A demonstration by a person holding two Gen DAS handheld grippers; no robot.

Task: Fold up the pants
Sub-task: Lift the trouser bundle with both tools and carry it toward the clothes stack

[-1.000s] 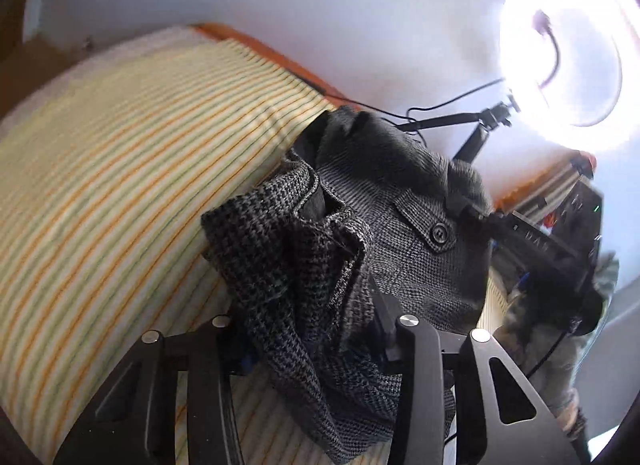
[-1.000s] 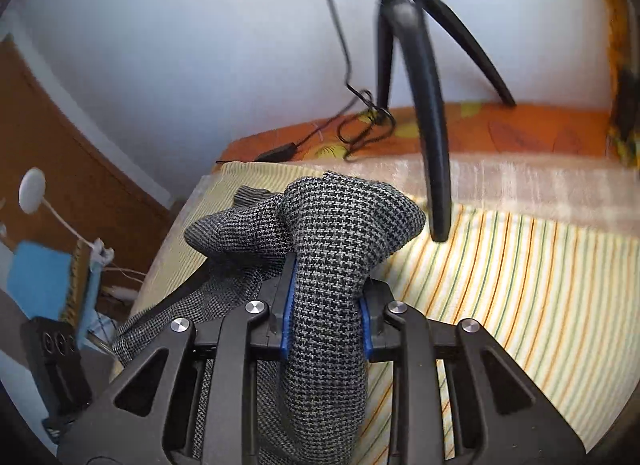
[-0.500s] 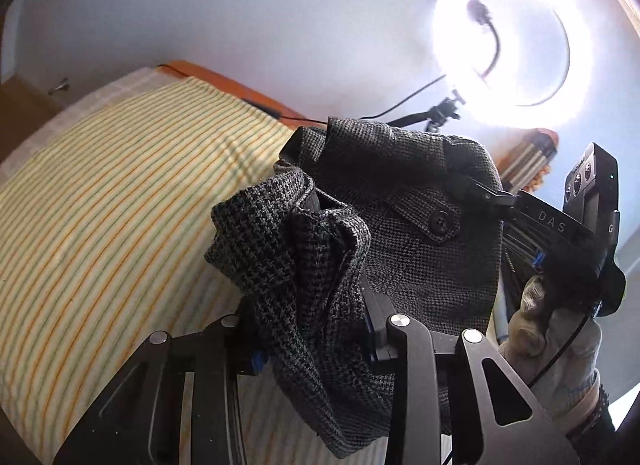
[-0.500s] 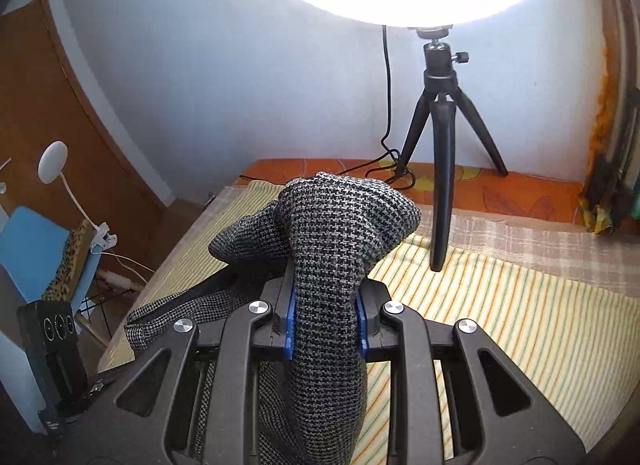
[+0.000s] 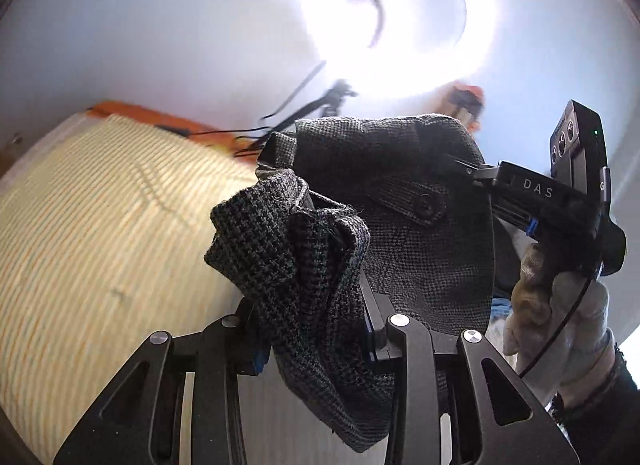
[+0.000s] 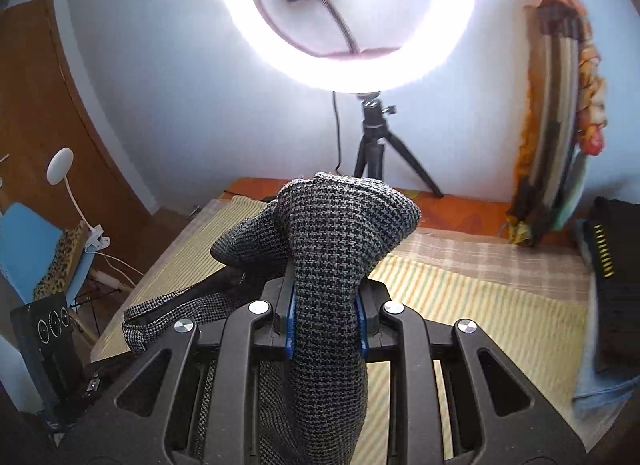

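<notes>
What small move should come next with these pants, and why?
Probably spread the two grippers apart to pull the pants flat. The left gripper and right gripper each pinch bunched checked fabric, lifted above the striped bed, so it sags crumpled between them.

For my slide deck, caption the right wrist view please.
Right gripper clamps houndstooth pants above striped bed, ring light behind.

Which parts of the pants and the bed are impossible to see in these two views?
- Left wrist view: pants legs hidden behind bunched cloth in the left claw.
- Right wrist view: hem cut off by the bottom edge, under the right claw.
- Bed stripes blurred by motion.
</notes>
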